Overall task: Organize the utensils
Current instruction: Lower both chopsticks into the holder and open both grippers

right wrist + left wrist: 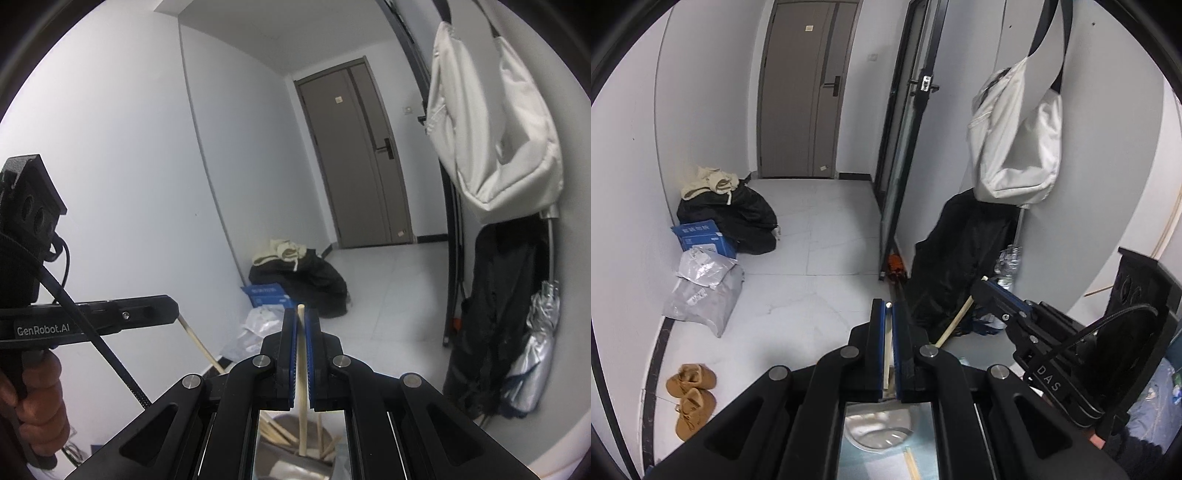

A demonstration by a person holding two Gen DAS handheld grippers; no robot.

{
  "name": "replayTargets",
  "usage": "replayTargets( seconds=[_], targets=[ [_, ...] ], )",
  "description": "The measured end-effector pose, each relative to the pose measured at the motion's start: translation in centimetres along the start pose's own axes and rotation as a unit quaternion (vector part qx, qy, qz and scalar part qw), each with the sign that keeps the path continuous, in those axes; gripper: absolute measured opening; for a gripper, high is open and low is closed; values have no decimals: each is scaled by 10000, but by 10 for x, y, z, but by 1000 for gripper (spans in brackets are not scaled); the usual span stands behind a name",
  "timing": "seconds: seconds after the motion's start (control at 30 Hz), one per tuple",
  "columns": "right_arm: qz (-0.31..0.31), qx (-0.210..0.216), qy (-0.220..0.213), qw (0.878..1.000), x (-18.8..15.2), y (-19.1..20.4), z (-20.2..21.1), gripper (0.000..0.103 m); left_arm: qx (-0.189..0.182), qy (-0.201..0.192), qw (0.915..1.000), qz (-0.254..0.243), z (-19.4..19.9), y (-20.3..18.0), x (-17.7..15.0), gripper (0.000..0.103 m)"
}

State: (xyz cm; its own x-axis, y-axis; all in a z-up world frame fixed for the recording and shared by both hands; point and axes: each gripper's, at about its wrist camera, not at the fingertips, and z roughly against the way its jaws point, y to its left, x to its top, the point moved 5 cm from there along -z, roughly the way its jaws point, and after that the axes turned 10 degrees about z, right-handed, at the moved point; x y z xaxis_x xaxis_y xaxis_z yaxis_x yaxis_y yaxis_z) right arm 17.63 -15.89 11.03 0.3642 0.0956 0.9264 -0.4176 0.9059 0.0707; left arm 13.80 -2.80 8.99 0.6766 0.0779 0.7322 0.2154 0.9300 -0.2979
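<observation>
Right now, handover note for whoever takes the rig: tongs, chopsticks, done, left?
Left tongs: shut on one chopstick, lifted clear.
Right tongs: shut on another chopstick, tip poking just past the pads.
More chopsticks lie in a metal container below the right tongs.
Done: one stick picked up per side.
Left: place both held sticks, then sort the rest. The spot they go to isn't in view.

Pale tiled floor (820, 236) under clothes heap (738, 218), brown shoes (690, 398).

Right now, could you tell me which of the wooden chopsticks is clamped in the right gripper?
The upright chopstick between the right gripper's blue pads; the left gripper holds another slanted, and more lie below.
</observation>
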Motion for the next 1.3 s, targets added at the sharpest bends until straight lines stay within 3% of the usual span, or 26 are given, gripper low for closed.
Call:
replayTargets(
  seconds=[0.33, 0.73, 0.87, 1.13, 1.3],
  targets=[
    [-40, -10, 297, 9996, -34, -3, -39, 4, 327, 231, 9991, 166, -36, 38, -17, 1],
    [22, 147, 685, 9975, -67, -1, -62, 4, 225, 553, 9969, 511, -61, 45, -34, 0],
    [-66, 391, 783, 9961, -72, 0, -60, 7, 480, 511, 9967, 408, -63, 40, -42, 0],
    [-127, 402, 985, 9942, -86, 2, -46, 8, 457, 678, 9944, 666, -64, 41, -55, 1],
    [-226, 400, 1054, 9934, -97, 1, -26, 19, 455, 779, 9939, 639, -59, 38, -62, 5]
  ],
)
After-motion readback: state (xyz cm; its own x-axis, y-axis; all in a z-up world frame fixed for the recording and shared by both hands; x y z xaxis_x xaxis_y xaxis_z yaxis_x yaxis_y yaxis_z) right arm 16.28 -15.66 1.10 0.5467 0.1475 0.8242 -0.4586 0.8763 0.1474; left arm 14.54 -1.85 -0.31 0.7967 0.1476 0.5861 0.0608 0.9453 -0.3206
